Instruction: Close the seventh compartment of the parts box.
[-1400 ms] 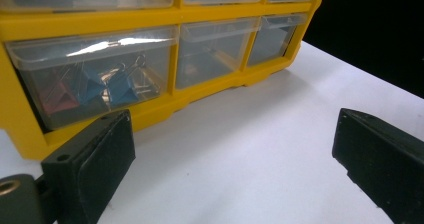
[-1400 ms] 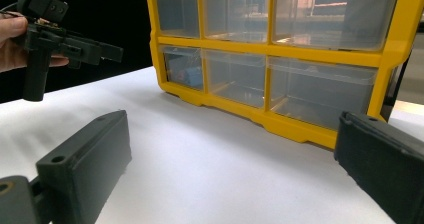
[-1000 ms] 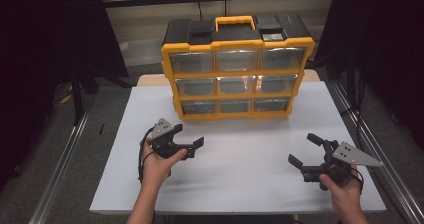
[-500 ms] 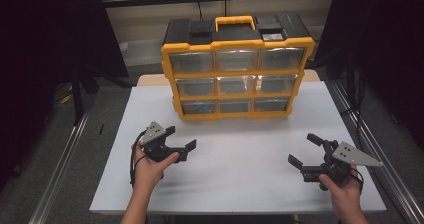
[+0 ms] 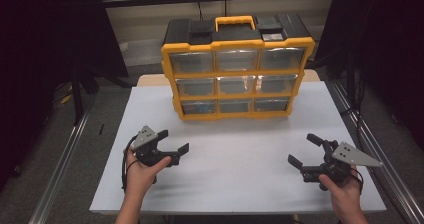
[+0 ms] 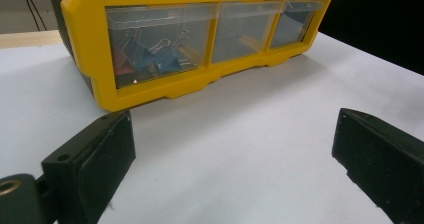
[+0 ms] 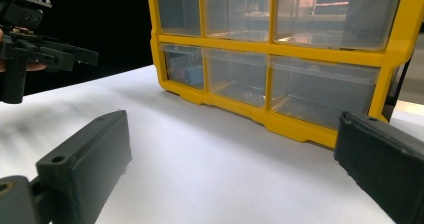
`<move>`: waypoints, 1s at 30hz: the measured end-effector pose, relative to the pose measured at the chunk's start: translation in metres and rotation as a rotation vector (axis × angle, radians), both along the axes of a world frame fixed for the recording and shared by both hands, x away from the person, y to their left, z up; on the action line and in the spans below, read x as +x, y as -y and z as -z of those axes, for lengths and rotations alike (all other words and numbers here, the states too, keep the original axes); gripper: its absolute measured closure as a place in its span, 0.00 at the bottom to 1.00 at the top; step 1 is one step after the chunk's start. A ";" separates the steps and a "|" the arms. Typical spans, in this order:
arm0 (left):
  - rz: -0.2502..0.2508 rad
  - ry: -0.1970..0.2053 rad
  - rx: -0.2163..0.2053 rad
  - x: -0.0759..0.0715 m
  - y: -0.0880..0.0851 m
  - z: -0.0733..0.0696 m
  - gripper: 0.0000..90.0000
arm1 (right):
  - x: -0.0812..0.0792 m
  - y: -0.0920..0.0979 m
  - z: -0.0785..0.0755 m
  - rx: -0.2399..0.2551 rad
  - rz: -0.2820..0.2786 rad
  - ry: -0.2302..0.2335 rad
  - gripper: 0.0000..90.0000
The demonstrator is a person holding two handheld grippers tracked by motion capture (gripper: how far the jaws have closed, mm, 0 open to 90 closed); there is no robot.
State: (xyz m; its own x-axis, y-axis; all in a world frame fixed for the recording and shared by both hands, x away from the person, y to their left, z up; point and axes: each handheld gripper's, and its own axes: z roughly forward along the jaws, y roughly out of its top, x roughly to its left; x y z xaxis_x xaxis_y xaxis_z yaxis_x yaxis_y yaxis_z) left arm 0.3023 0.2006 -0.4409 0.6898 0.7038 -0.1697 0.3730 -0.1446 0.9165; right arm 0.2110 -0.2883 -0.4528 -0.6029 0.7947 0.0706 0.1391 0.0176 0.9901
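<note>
High view: the drawer box (image 5: 235, 69) fills the upper middle, probably stiff and bulky; its handle (image 5: 234, 21) suits lifting. Left gripper (image 5: 176, 147) and right gripper (image 5: 304, 149) gape, empty.

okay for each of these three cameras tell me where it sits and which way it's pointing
High view: above the person's side, looking forward and down on the white table; forearms, left gripper and right gripper show.
Left gripper view: low between its black jaws, facing the yellow organizer's bottom left drawer of binder clips.
Right gripper view: low, facing the organizer's lower drawers; left gripper at far left.
All three share the organizer.
</note>
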 end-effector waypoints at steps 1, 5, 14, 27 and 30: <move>-0.004 0.000 0.007 0.000 -0.001 0.000 0.04 | 0.000 0.000 0.000 0.001 0.001 0.000 0.02; -0.011 0.003 0.005 -0.003 -0.005 0.001 0.04 | 0.000 0.000 0.000 0.001 0.002 -0.001 0.02; -0.014 -0.002 0.007 -0.007 -0.015 0.002 0.04 | 0.000 0.000 0.000 -0.002 0.002 0.001 0.02; -0.029 -0.001 0.011 -0.013 -0.028 0.002 0.04 | 0.000 0.000 0.000 -0.002 0.003 0.000 0.02; -0.026 -0.004 0.014 -0.015 -0.031 0.003 0.04 | 0.000 0.000 0.000 -0.004 0.003 0.001 0.02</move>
State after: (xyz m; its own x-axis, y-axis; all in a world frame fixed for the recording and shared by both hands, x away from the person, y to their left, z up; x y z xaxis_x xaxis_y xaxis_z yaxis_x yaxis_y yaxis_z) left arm 0.2873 0.2314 -0.4436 0.6704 0.7239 -0.1629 0.3809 -0.1474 0.9128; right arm 0.2108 -0.2881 -0.4528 -0.6005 0.7969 0.0664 0.1379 0.0214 0.9902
